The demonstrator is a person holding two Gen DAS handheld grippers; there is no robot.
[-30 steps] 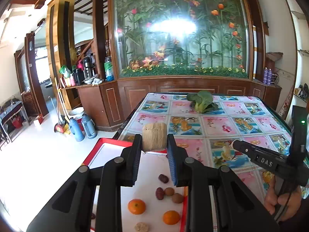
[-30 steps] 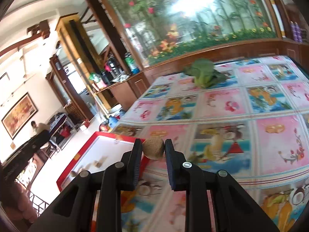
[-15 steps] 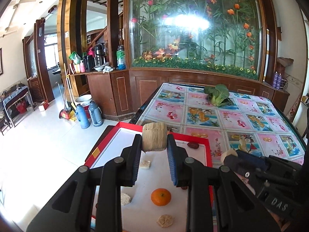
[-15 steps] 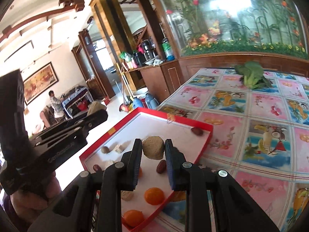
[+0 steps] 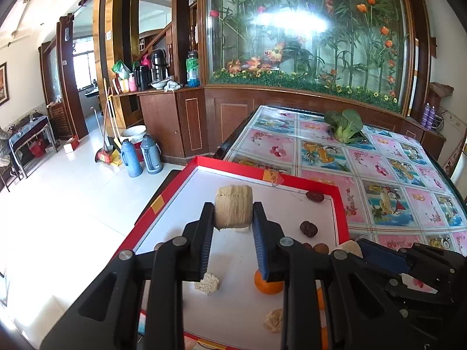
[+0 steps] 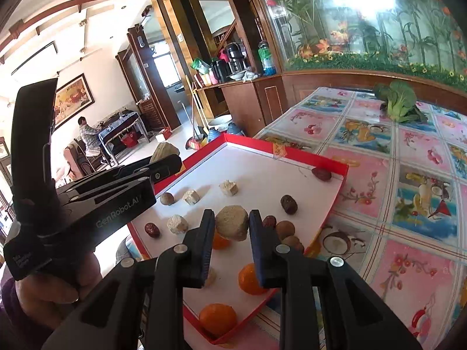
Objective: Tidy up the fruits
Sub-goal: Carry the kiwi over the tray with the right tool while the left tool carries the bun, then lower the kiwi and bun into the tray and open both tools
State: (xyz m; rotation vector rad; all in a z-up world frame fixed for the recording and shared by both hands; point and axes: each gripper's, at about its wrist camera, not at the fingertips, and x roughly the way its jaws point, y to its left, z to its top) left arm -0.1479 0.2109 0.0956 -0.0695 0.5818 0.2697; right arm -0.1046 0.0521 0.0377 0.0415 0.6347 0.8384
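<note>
**Bright daylight, strong glare, heavy fisheye bend**

Both views are well lit by daylight. A white glare patch burns out on the glass panel [image 5: 292, 22] with painted flowers (it shows in the right wrist view too, near the top right). The floor [image 5: 67, 210] is overexposed, close to pure white at the left. The white tray [image 5: 262, 186] is evenly lit, with short soft shadows under the small pieces. Straight pillars bow outward towards the edges, and black vignette fills the corners. The nearest black fingers [image 6: 204, 242] look slightly soft; the middle distance is sharp.
</note>
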